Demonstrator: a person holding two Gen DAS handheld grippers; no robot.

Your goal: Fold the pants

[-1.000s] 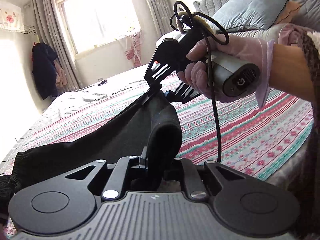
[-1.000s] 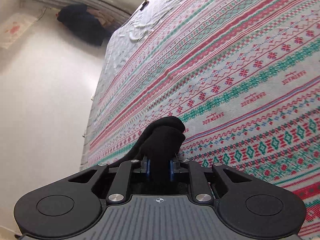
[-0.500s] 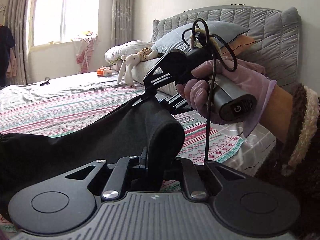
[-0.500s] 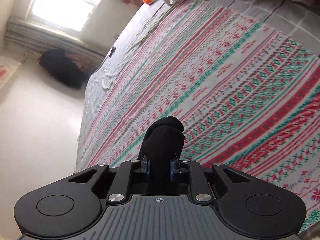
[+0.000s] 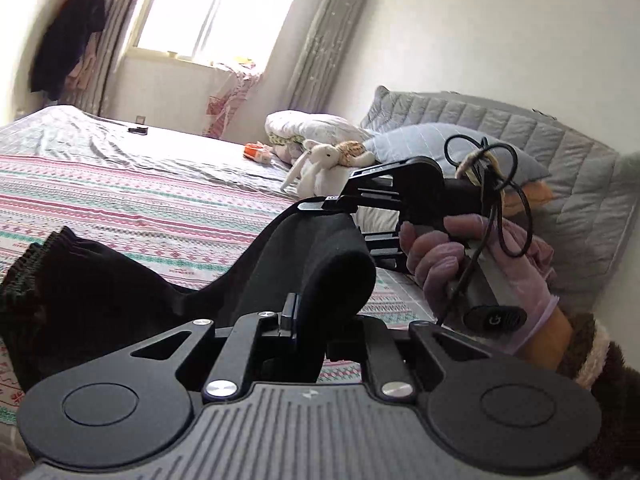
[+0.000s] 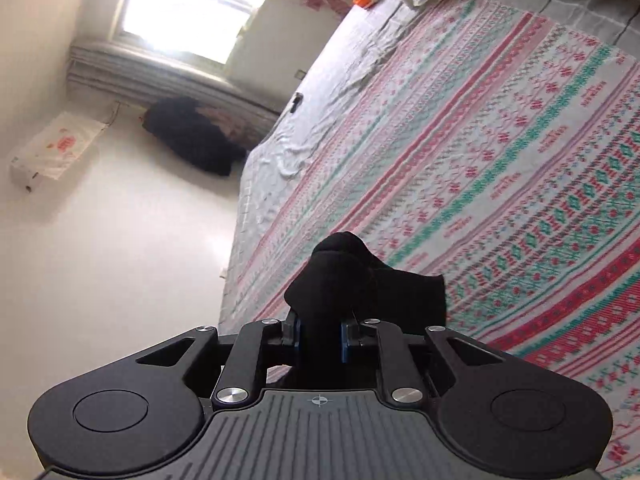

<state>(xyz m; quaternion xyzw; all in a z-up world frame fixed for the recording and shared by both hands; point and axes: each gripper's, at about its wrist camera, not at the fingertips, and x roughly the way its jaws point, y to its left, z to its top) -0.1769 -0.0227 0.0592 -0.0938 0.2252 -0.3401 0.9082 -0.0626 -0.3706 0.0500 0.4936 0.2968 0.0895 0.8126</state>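
Note:
Black pants (image 5: 120,300) hang stretched above the striped bedspread (image 5: 140,200), their ribbed waistband at the left of the left wrist view. My left gripper (image 5: 316,316) is shut on a thick fold of the cloth right in front of the camera. A gloved hand (image 5: 472,264) holds my right gripper (image 5: 340,216) just beyond, and it is shut on the same edge of the pants. In the right wrist view the right gripper (image 6: 320,320) pinches a black bunch of the pants (image 6: 344,276) between its blue pads, above the bedspread (image 6: 500,160).
Pillows (image 5: 420,148), a plush rabbit (image 5: 320,164) and a small orange box (image 5: 256,152) lie by the grey quilted headboard (image 5: 560,168). A window (image 5: 216,8) with curtains and dark clothes hanging (image 5: 64,52) stand beyond the bed. A small dark object (image 5: 138,130) rests on the far sheet.
Both grippers have swung toward the headboard end of the bed and risen a little, still holding the pants. The left view has rolled, and more black cloth now shows in the right view.

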